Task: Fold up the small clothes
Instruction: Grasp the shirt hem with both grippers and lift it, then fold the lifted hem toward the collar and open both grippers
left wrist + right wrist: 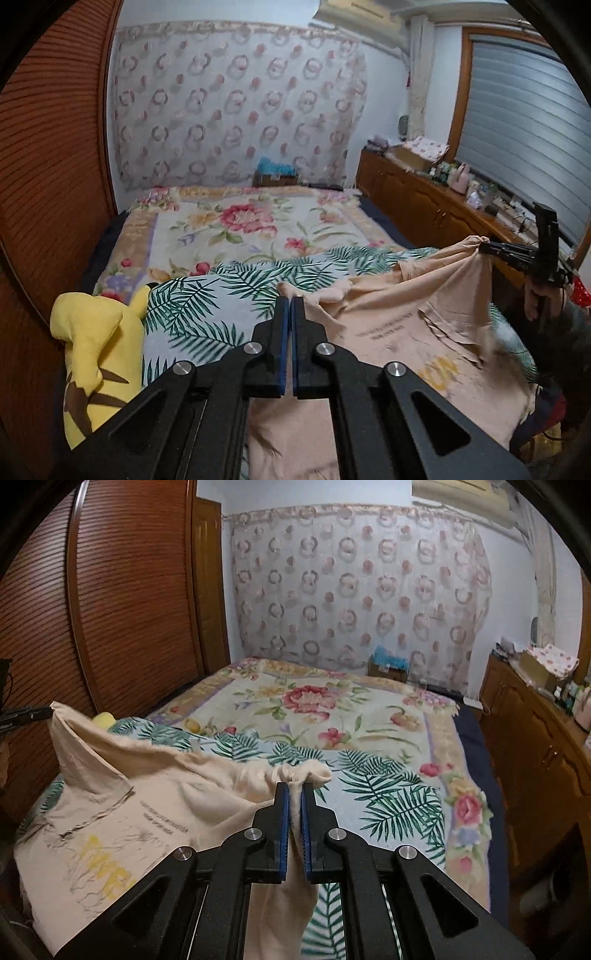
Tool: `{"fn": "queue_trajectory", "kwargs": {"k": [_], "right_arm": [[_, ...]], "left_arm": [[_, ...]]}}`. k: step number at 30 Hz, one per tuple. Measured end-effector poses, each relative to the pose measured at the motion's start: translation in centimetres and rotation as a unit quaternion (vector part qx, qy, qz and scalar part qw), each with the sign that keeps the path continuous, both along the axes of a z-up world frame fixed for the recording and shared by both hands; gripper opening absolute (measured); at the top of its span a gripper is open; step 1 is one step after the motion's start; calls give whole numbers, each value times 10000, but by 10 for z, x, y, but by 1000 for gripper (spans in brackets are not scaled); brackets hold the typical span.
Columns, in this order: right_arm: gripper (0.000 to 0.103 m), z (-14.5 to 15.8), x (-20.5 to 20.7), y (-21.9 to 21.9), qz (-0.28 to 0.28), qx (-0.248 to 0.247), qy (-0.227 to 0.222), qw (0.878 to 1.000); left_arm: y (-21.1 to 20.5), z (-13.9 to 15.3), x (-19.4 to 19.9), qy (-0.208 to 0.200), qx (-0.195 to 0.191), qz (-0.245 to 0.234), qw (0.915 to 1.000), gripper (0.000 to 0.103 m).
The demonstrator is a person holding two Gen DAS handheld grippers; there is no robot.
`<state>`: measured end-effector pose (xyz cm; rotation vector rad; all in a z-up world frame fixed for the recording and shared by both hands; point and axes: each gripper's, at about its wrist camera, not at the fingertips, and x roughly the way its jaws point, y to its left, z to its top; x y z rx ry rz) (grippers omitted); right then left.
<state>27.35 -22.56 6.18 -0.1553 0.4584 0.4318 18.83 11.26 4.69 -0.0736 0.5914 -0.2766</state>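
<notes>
A peach T-shirt with yellow lettering hangs stretched between my two grippers above the palm-leaf sheet on the bed. My left gripper is shut on one bunched corner of it. My right gripper is shut on the other bunched corner, and the cloth drapes from it to the left. The right gripper also shows in the left wrist view, and the left gripper's tip shows in the right wrist view pinching the raised corner.
A palm-leaf sheet lies over a floral blanket on the bed. A yellow plush toy sits at the bed's left edge beside a wooden louvred wardrobe. A wooden cabinet with clutter runs along the right.
</notes>
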Motion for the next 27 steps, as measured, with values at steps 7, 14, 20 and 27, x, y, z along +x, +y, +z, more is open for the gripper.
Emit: {"fn": "queue_trajectory", "kwargs": {"k": [7, 14, 20, 27], "right_arm": [[6, 4, -84, -16, 71, 52, -322, 9994], [6, -19, -173, -34, 14, 80, -341, 9994], [6, -19, -251, -45, -34, 135, -278, 9995], [6, -23, -273, -58, -210, 31, 66, 9998]], "left_arm": [[8, 6, -85, -281, -9, 82, 9996, 2], [21, -7, -171, -359, -98, 284, 9989, 2], [25, -14, -208, -307, -166, 414, 9985, 2], [25, -28, -212, -178, 43, 556, 9983, 2]]}}
